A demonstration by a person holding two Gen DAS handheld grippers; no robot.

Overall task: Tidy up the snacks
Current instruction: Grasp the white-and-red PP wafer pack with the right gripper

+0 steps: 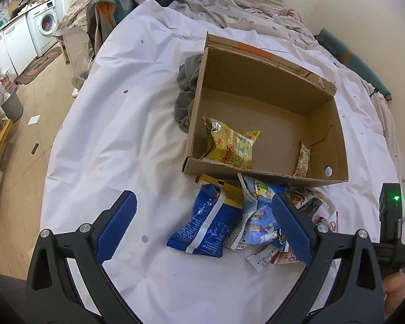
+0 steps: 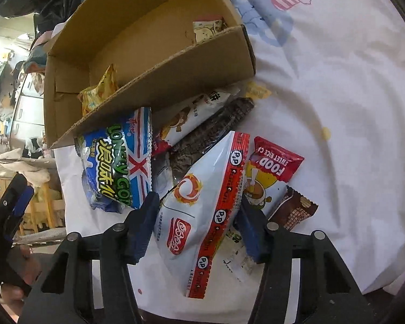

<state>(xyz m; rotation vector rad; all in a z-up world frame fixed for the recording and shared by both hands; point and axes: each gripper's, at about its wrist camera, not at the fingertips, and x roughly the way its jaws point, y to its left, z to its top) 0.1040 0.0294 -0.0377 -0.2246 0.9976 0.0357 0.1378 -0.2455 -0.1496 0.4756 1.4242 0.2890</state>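
yellow snack bag (image 2: 98, 94) half behind box wall (image 2: 159, 78), dark wrapper (image 2: 210, 132) part-covered

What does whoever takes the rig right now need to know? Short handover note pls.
Left gripper: open, empty, above the pile on the sheet.
Right gripper: fingers either side of the white-and-red pouch; can't tell if it's clamped.
Cardboard box sits on the white sheet.
Done: yellow snack bag and one small packet are in the box.
Left: the pile in front of the box, including the blue Lonely God bag, the red sweet rice cake pack and the brown packet.
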